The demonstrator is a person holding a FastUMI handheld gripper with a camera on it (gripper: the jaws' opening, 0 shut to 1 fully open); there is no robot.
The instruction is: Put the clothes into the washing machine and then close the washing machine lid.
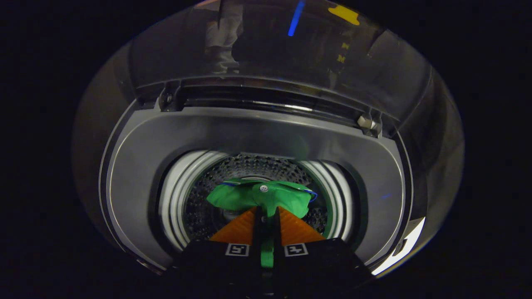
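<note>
1. Gripper (266, 211): the two orange fingers (239, 228) are nearly pressed together, with only a narrow slit left between them.
2. A strip of the green garment (259, 197) runs down through that slit and shows again lower, between the black finger bases. Both fingers pinch the cloth.
3. The rest of the garment bunches just ahead of the fingertips. It is bright green, with a thin blue edge along its far side and a small pale round button or snap (263, 188) near the top of the bunch.
4. The garment hangs over the mouth of the washing machine drum (249, 166). The perforated metal wall shows behind and around it. Whether the cloth touches the drum bottom: can't tell, too dark under the bunch.
5. A white ring (176, 199) circles the drum opening, and the grey top deck (257, 133) wraps around that.
6. The washing machine lid (270, 41) stands open beyond the deck, transparent and dark, hinged at the back. A hinge bracket (368, 123) shows at one rear corner of the deck.
</note>
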